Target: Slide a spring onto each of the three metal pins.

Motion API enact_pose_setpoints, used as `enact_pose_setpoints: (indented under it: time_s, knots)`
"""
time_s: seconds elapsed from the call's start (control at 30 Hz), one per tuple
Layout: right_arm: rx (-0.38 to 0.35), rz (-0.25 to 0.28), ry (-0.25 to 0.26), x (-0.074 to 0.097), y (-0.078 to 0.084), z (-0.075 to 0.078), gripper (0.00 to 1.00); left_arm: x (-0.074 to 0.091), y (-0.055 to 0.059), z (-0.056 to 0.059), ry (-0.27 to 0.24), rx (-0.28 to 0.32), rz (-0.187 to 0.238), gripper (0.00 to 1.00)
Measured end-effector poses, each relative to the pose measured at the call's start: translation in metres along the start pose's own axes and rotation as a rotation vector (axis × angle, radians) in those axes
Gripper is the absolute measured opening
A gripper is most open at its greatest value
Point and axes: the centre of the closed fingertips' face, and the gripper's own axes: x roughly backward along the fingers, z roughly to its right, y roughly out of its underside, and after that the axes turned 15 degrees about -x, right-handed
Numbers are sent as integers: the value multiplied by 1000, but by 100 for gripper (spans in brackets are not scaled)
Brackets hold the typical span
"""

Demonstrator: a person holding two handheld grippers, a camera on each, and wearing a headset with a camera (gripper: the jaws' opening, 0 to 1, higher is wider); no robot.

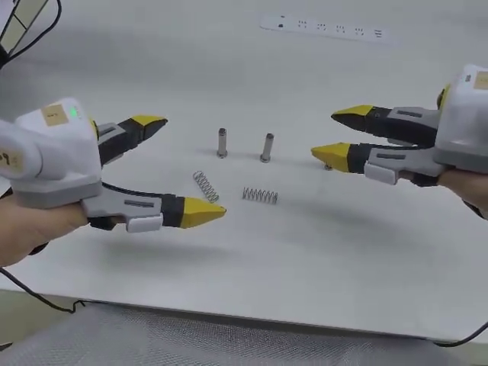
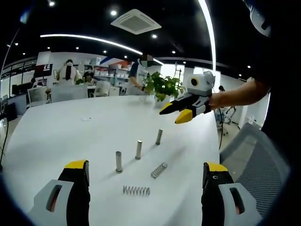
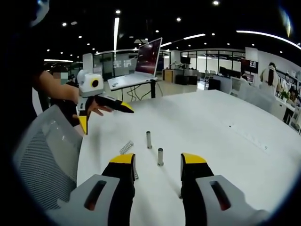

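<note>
Fingers apart and empty on left gripper and right gripper — third pin half-hidden behind right fingertip

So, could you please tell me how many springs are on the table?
3. Two springs lie loose before the bare pins: one nearer the left tool, one beside it. A third spring seems to sit on the far pin, by the right tool.
</note>
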Motion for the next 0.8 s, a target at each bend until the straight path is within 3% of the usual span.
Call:
enact_pose_setpoints:
  time_s: [0.4, 0.8]
  knots:
    - [19, -51, -58, -20, 13, -20, 34, 3, 0, -1, -5, 1, 0, 98]
    - [47, -141, -123, -43, 40, -43, 29, 3, 0, 0, 1, -4, -1, 98]
